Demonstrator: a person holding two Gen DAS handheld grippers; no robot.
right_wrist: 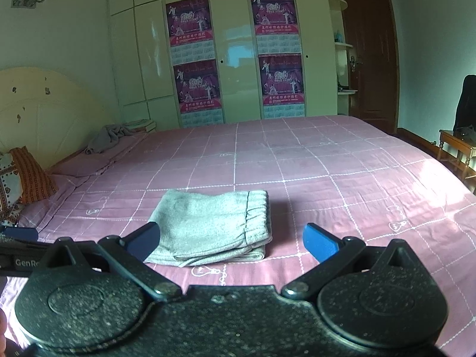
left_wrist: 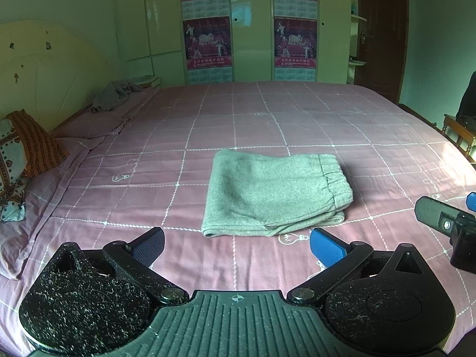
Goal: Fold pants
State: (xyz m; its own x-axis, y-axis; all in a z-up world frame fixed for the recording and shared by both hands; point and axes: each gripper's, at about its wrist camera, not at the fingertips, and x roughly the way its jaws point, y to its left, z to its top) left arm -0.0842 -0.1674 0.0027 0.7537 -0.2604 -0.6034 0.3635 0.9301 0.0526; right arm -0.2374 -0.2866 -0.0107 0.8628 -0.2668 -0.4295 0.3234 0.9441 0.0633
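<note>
The grey pants [left_wrist: 275, 192] lie folded into a compact stack on the pink checked bedsheet [left_wrist: 148, 178], elastic waistband to the right. My left gripper [left_wrist: 236, 245] is open and empty, held just short of the stack's near edge. In the right wrist view the pants [right_wrist: 212, 226] lie just ahead of my right gripper [right_wrist: 230, 242], which is open and empty. Its left finger [right_wrist: 144, 241] overlaps the stack's near left corner in view. The right gripper's body also shows in the left wrist view [left_wrist: 446, 223] at the right edge.
An orange striped pillow [left_wrist: 32, 145] and a patterned cushion [left_wrist: 9, 172] lie at the bed's left. A crumpled grey cloth [left_wrist: 116, 93] lies by the headboard. A wardrobe with posters [left_wrist: 250, 26] stands behind the bed; a wooden chair [left_wrist: 459, 132] stands at the right.
</note>
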